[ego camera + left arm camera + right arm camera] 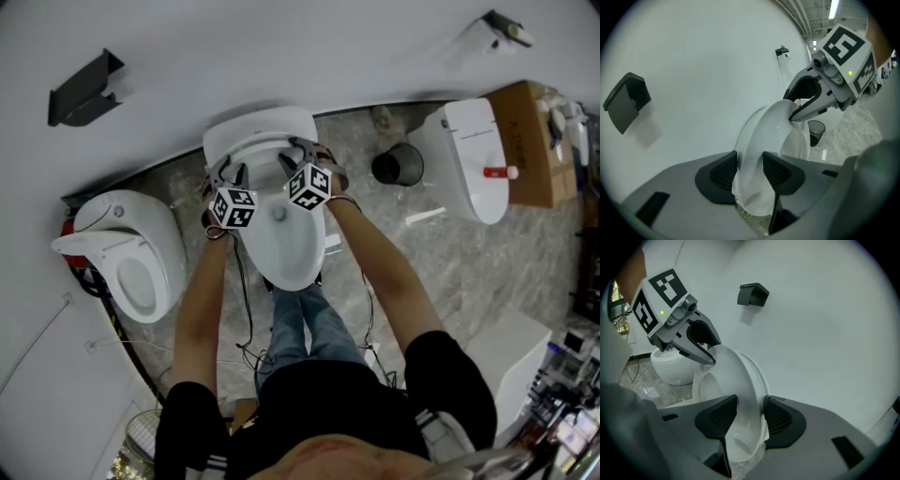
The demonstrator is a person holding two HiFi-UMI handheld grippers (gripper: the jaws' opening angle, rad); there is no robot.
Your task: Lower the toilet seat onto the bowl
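Note:
The white toilet seat stands raised against the wall above the bowl. My left gripper grips the seat's left rim and my right gripper grips its right rim. In the left gripper view the seat's edge runs between the two dark pads of the left gripper, which press on it. Likewise, in the right gripper view the right gripper has its pads closed on the seat's rim. Each view shows the other gripper farther along the seat.
A second toilet stands at the left and a third at the right. A black bin sits between the middle and right toilets, a cardboard box farther right. A dark bracket hangs on the white wall.

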